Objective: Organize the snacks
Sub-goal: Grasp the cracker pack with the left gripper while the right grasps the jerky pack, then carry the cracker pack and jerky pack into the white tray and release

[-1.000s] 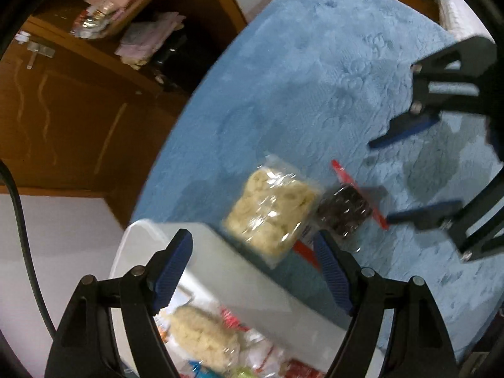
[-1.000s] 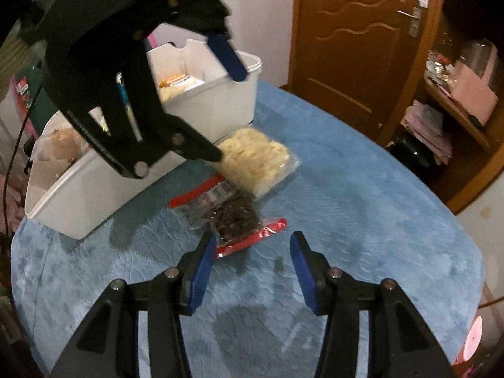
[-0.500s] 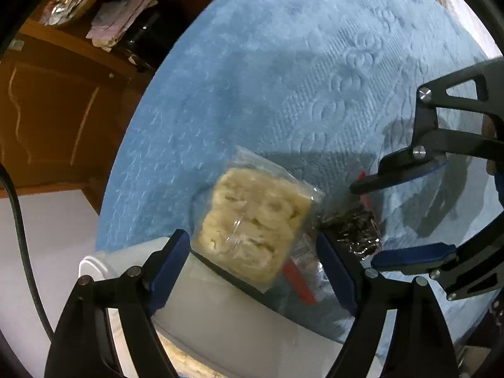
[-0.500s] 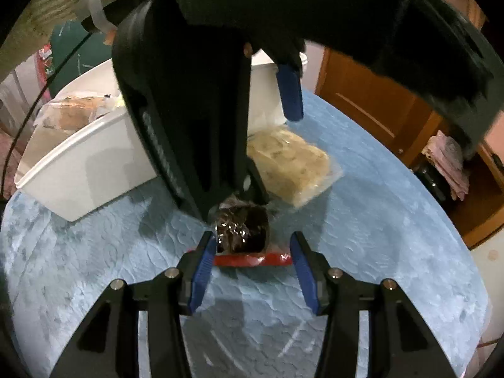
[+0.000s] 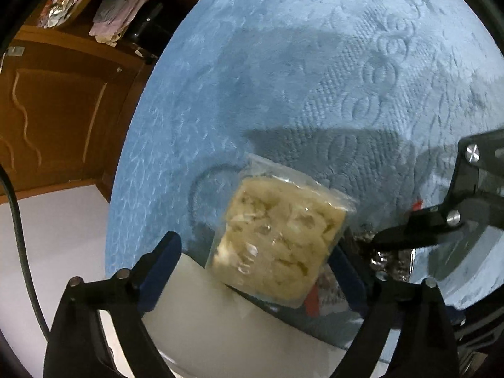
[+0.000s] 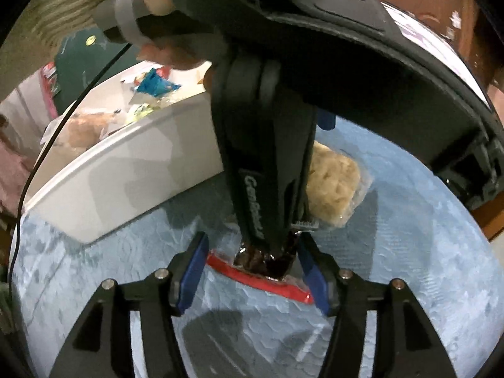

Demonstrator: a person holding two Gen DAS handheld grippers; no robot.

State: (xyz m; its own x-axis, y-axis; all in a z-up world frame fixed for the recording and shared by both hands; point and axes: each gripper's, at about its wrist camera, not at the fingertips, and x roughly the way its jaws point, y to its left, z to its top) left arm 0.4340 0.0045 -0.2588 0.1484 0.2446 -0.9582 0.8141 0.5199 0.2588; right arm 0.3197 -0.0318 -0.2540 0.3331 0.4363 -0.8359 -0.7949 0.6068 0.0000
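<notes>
Your left tool [image 5: 255, 271] sits low in the left wrist view with its blue pads spread wide, one at lower left and one at lower right, and the clear bag of pale yellow snacks [image 5: 277, 236] lies between them in the lower centre. Neither pad visibly presses the bag, so the tool is open around it without a grip. The bag rests on the blue textured desk [image 5: 315, 78], its lower edge against the wall of the white bin [image 5: 220, 315] that fills the bottom of that frame. At upper left stands a wooden cabinet [image 5: 56, 100] with papers on its shelf.

In the right wrist view, your right tool [image 6: 252, 271] is also open, its blue pads at lower centre on either side of the dark snack packet with the red strip [image 6: 267, 261], which lies flat on the desk. The pads are close to the packet's ends, but I cannot tell whether they touch it. The black body of the left tool crosses the middle of this frame and hides part of the packet. The white bin runs across the left of the frame, holding several wrapped snacks [image 6: 151, 91].
</notes>
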